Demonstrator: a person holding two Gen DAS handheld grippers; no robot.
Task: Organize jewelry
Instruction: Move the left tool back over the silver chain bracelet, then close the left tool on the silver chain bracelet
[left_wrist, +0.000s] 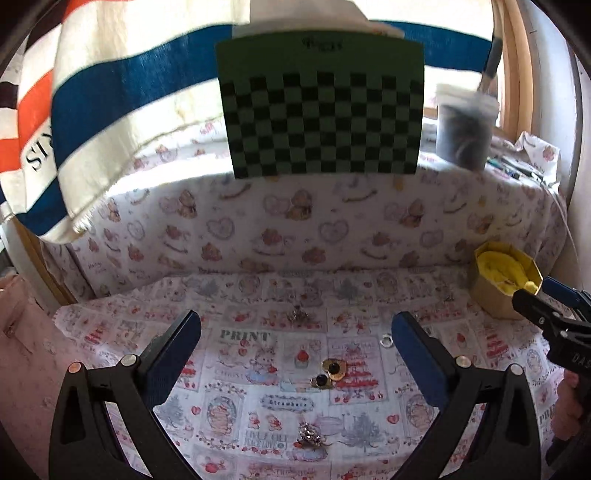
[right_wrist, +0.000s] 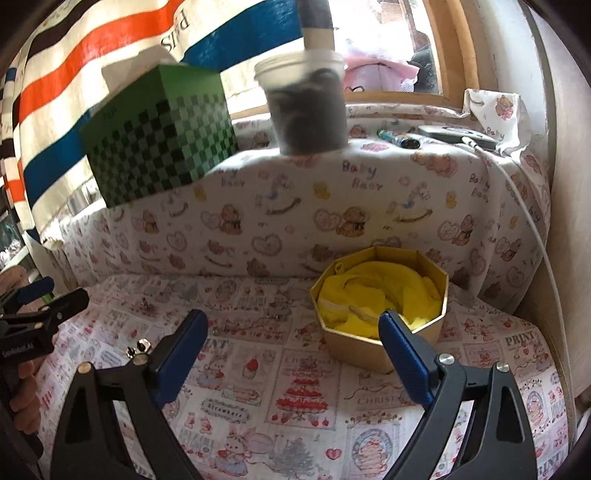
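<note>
In the left wrist view, my left gripper is open and empty above the printed cloth. Between its fingers lie gold earrings with dark stones, a sparkly brooch nearer me, a small silver piece farther off and a silver ring. In the right wrist view, my right gripper is open and empty, its right finger in front of an octagonal gold box lined with yellow cloth. The box also shows in the left wrist view. Small silver pieces lie by the right gripper's left finger.
A raised ledge covered in bear-print cloth runs behind. On it stand a green checkered box, a plastic tub of dark material and pens with a cable. A striped towel hangs at left.
</note>
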